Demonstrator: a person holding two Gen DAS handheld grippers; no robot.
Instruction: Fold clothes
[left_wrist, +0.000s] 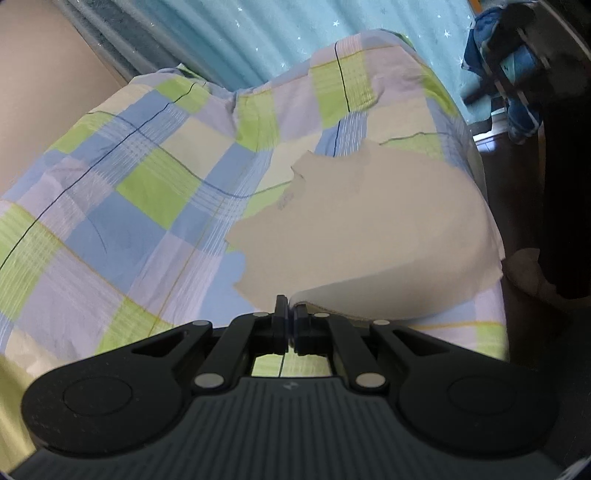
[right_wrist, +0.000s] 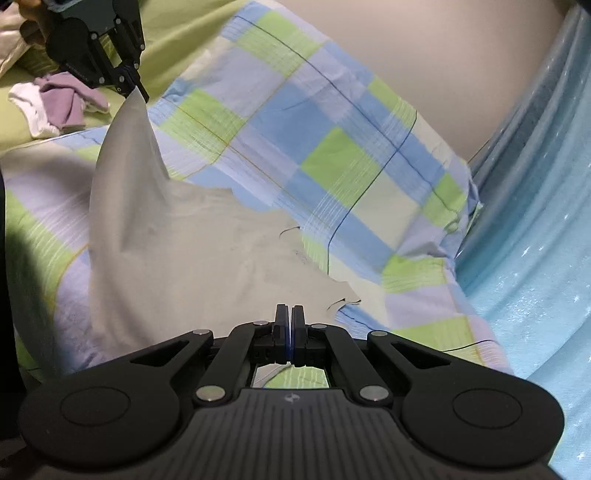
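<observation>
The beige garment (right_wrist: 192, 236) lay spread on the checked bedsheet (right_wrist: 332, 166), one corner pulled up into a peak. Our left gripper (right_wrist: 142, 94) had clenched on that peak; in its own view the jaws pinched the cloth's near edge. Our right gripper (right_wrist: 290, 325) was also clenched, on the garment's near edge as best we could judge, though the pinch itself was hard to make out. We judged the folding barely begun: the cloth was gripped and lifted, no fold laid yet. Its ragged far edge sat well inside the sheet, leaving open bedding beyond. A blue curtain (right_wrist: 535, 258) hung close on the right, and a purple and white clothes pile (right_wrist: 62, 103) lay behind the left gripper.
</observation>
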